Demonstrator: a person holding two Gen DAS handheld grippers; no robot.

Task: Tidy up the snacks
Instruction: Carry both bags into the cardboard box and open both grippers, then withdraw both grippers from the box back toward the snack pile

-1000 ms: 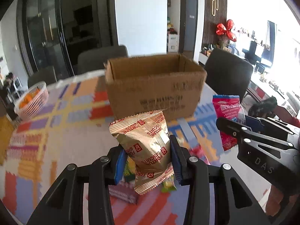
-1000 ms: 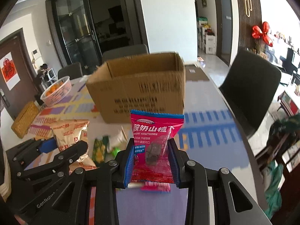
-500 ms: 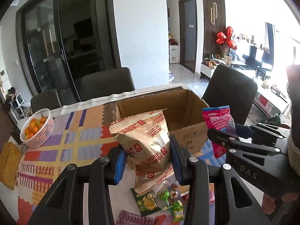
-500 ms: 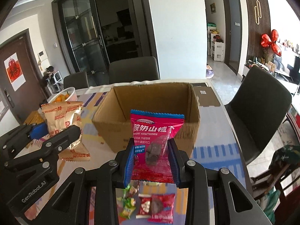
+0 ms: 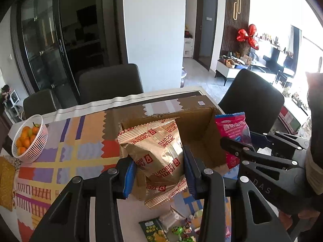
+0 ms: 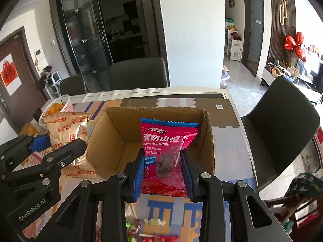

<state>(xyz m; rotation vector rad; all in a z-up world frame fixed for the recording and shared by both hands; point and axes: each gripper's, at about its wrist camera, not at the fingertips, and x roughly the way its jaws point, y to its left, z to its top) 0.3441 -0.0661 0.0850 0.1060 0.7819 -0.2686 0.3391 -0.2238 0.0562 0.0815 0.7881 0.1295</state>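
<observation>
My left gripper (image 5: 158,173) is shut on a gold Fortune Biscuits bag (image 5: 159,151), held up at the near left corner of the open cardboard box (image 5: 203,141). My right gripper (image 6: 164,173) is shut on a pink yogurt hawthorn packet (image 6: 167,153), held over the box's near edge (image 6: 113,141). The box looks empty inside. The gold bag also shows in the right wrist view (image 6: 64,129), left of the box. The pink packet shows in the left wrist view (image 5: 234,131), at the box's right wall.
Loose snacks and candies lie on the patterned tablecloth below the grippers (image 5: 173,227) (image 6: 145,230). A white basket of oranges (image 5: 28,139) stands at the far left. Dark chairs (image 6: 282,129) surround the table; the table edge runs along the right.
Both grippers rose and moved forward with their packets. The box, seen side-on before, now shows its open inside, with both packets at its near rim.
</observation>
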